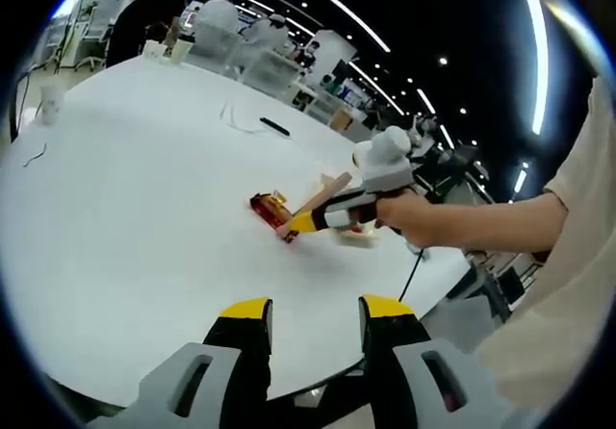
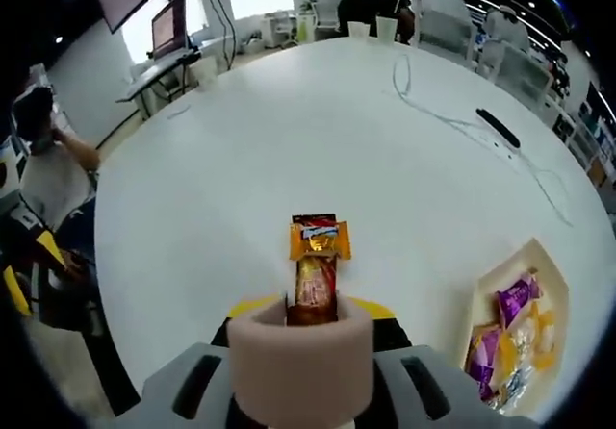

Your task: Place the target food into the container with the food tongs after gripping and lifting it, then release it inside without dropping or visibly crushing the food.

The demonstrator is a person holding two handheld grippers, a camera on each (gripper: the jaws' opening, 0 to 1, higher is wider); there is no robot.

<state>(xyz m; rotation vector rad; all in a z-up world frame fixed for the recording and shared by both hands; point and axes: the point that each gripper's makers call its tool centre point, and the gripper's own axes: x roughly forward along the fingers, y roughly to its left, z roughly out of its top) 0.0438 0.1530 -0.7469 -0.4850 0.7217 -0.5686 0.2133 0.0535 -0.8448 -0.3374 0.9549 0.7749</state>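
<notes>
White and round, the tabletop (image 2: 289, 150) sits in an office of ceiling light strips, chairs and monitors. From my right gripper (image 2: 310, 306), a pinkish tong band (image 2: 301, 360) hides my fingers, so I cannot tell their grip (closed, perhaps); the orange snack packet (image 2: 318, 256) lies just ahead. The container (image 2: 539, 265) holds purple wrappers, edge cropped. My left gripper (image 1: 316, 310) hangs released above the tabletop.

A round white tabletop (image 2: 241, 160) carries a snack pack (image 2: 318, 256) near its front edge, a tray (image 2: 544, 265) of wrapped snacks to the right, a black remote (image 2: 499, 127), a thin white cable (image 2: 452, 116) and two cups (image 2: 371, 29) at the far edge.
</notes>
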